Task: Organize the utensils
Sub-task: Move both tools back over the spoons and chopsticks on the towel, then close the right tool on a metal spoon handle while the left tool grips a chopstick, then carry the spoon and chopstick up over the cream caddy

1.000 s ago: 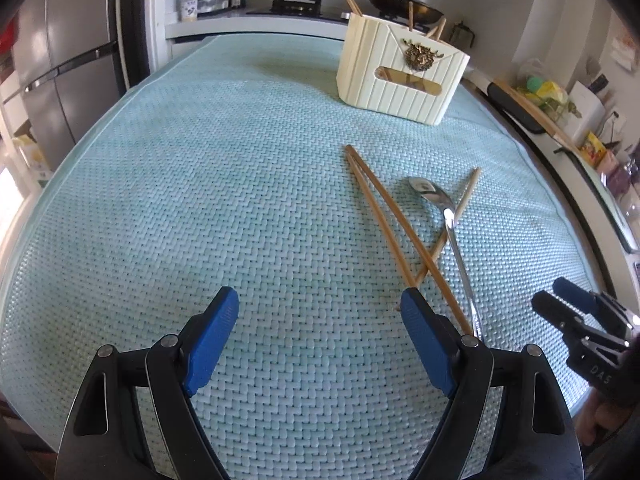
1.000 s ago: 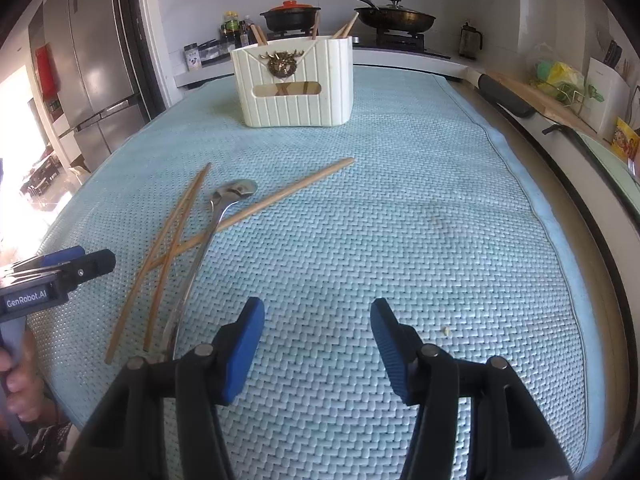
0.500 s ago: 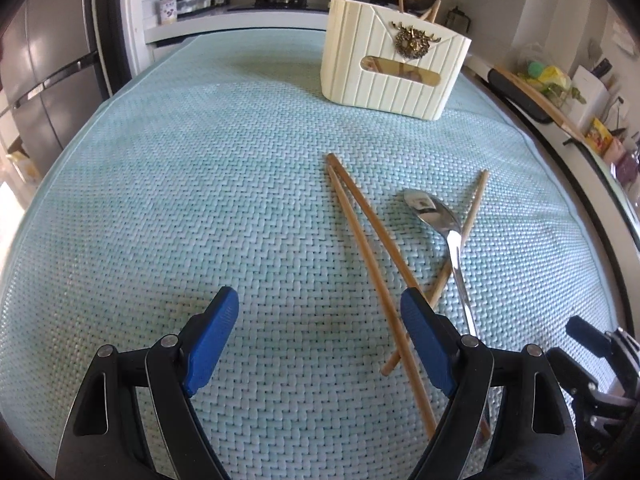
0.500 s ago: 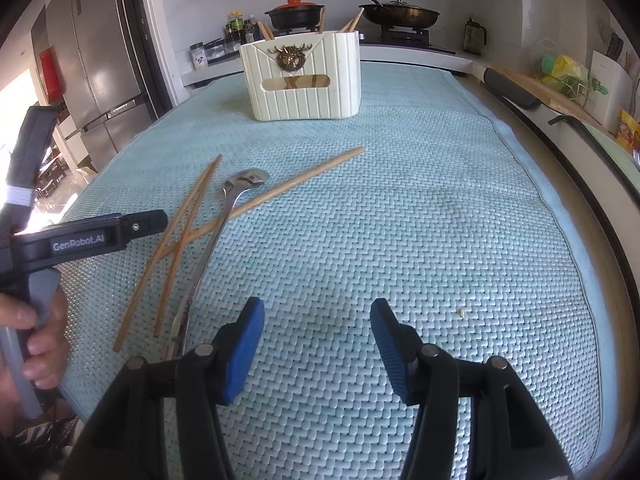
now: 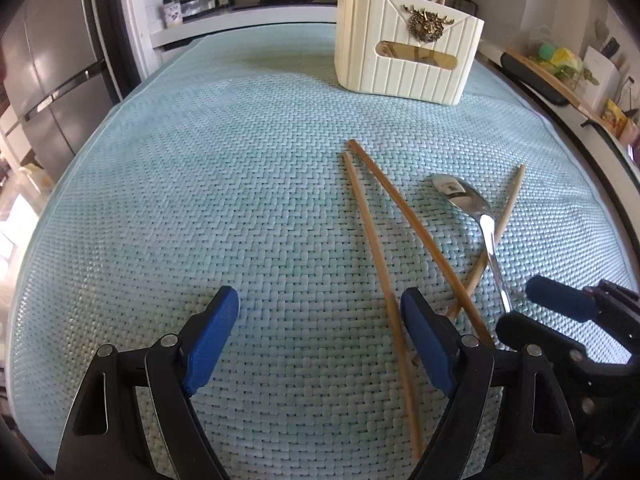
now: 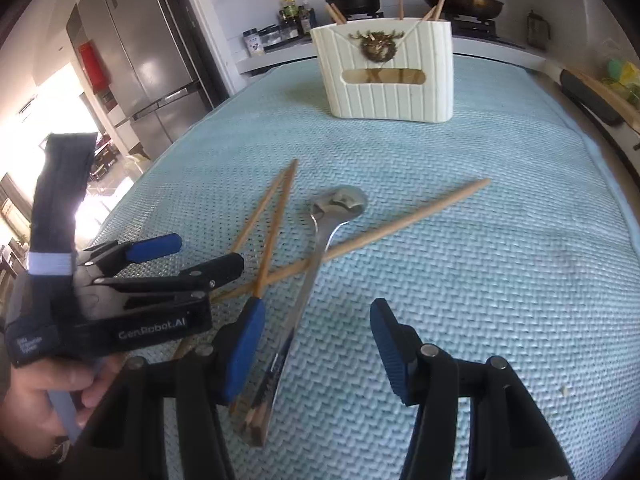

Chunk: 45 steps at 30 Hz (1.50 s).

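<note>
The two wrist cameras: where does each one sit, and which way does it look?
Left wrist: on the left tongs, looking down across the teal mat at the chopsticks; own open blue pads show.
Right wrist: on the right tongs, facing the spoon; a hand holds the left tongs.
Shared: spoon, chopsticks, cream utensil holder.

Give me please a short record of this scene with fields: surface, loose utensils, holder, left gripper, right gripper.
surface: light blue woven mat
loose utensils: three wooden chopsticks and one metal spoon, lying crossed in one pile on the mat
holder: cream ribbed utensil holder at the far end of the mat, upright, chopsticks already standing in it
left gripper: open, nothing between its fingers, beside the pile
right gripper: open, jaws have just been closing; spoon handle lies between the fingers, not pressed
</note>
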### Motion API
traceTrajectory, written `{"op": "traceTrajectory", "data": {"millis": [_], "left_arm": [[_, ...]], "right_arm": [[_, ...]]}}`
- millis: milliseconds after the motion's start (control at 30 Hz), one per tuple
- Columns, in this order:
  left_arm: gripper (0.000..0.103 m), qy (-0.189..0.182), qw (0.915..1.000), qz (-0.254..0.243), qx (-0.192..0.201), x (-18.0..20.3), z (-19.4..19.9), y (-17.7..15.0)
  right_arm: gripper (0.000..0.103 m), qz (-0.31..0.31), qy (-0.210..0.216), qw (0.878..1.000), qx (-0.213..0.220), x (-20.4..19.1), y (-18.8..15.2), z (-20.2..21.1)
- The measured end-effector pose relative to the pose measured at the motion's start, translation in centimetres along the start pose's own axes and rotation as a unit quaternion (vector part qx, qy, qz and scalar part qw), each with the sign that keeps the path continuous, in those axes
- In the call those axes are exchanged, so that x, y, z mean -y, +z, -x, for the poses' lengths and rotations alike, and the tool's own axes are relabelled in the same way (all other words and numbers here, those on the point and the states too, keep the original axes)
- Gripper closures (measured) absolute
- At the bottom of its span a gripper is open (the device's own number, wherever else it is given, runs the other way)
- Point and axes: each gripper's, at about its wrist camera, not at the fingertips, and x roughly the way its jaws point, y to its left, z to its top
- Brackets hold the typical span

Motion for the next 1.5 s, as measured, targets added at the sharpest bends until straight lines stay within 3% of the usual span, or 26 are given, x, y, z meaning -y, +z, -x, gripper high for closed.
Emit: {"op": "traceTrajectory", "data": {"millis": [100,367,600,633,667,700,933,1100,1200,1233,1267,1300,1367,1500], "left_arm": [[0.019,0.003,1.0,0.0,0.001,-0.4,0.1,-0.2],[0.019,0.006,1.0,-0.004,0.003,-1.1,0.3,-0.6],[0.019,-0.002,1.0,-0.008,-0.002,-1.6,-0.1,0.1],[0.019,-0.009,0.9999,-0.008,-0.006,-1.7,-0.3,0.4],[0.019,-0.015,0.9998,-0.01,-0.008,-1.8,-0.4,0.7],[0.019,-0.023,0.9996,-0.012,-0.011,-2.0,-0.6,1.1],[0.021,-0.061,0.9975,-0.002,-0.035,-3.5,-2.4,4.1],[0.035,-0.06,0.9966,-0.03,-0.048,-2.4,-3.8,6.3],[0.051,-0.049,0.9959,-0.061,-0.046,-1.3,-4.1,6.7],[0.065,-0.045,0.9956,-0.07,-0.043,-0.9,-4.1,6.8],[0.083,-0.05,0.9952,-0.073,-0.04,-0.7,-4.1,6.8],[0.095,-0.06,0.9948,-0.07,-0.042,-0.8,-4.0,6.8],[0.099,-0.072,0.9949,-0.055,-0.043,-1.2,-4.1,6.9],[0.1,-0.083,0.9955,-0.037,-0.024,-1.9,-3.5,6.9]], "right_arm": [[0.091,0.012,-0.003,1.0,-0.011,-0.5,0.2,-0.5],[0.094,0.006,-0.053,0.998,-0.018,1.1,-2.7,2.3],[0.09,0.008,-0.075,0.997,-0.028,2.3,-4.6,4.5],[0.084,0.013,-0.073,0.997,-0.029,2.4,-4.6,4.6],[0.068,0.018,-0.071,0.997,-0.028,2.4,-4.5,4.5],[0.058,0.022,-0.07,0.997,-0.023,2.4,-4.2,4.5],[0.058,0.04,-0.043,0.997,-0.046,3.1,-0.3,1.3],[0.058,0.038,-0.004,0.997,-0.067,3.6,3.0,-1.0],[0.059,0.033,0.007,0.997,-0.076,4.0,4.4,-1.9],[0.064,0.033,0.005,0.996,-0.079,4.1,4.9,-2.2],[0.079,0.034,0.007,0.996,-0.081,4.2,5.1,-2.4],[0.088,0.03,0.011,0.996,-0.082,4.3,5.4,-2.4],[0.097,0.032,0.008,0.997,-0.073,4.2,5.6,-2.0],[0.1,0.021,0.021,0.999,-0.04,4.4,5.6,0.2]]}}
